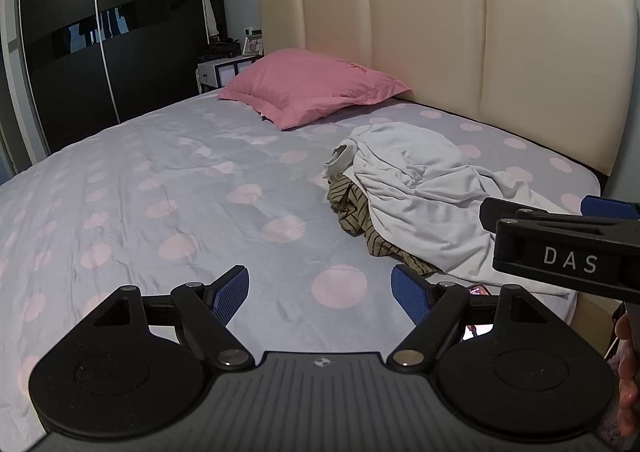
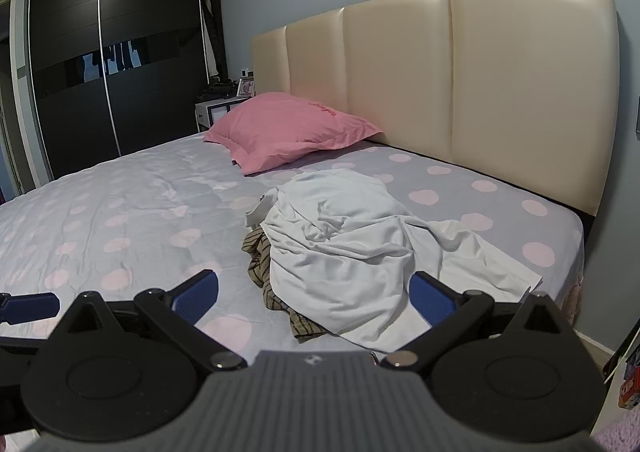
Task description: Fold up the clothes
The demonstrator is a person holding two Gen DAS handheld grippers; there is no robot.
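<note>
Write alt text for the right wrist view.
A crumpled white garment lies over a striped brown one on a polka-dot bed, just ahead of the open, empty right gripper. A pink pillow rests by the cream headboard.

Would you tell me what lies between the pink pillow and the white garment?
Only bare dotted bedsheet separates the pink pillow from the crumpled white garment, clearest in the right wrist view.
</note>
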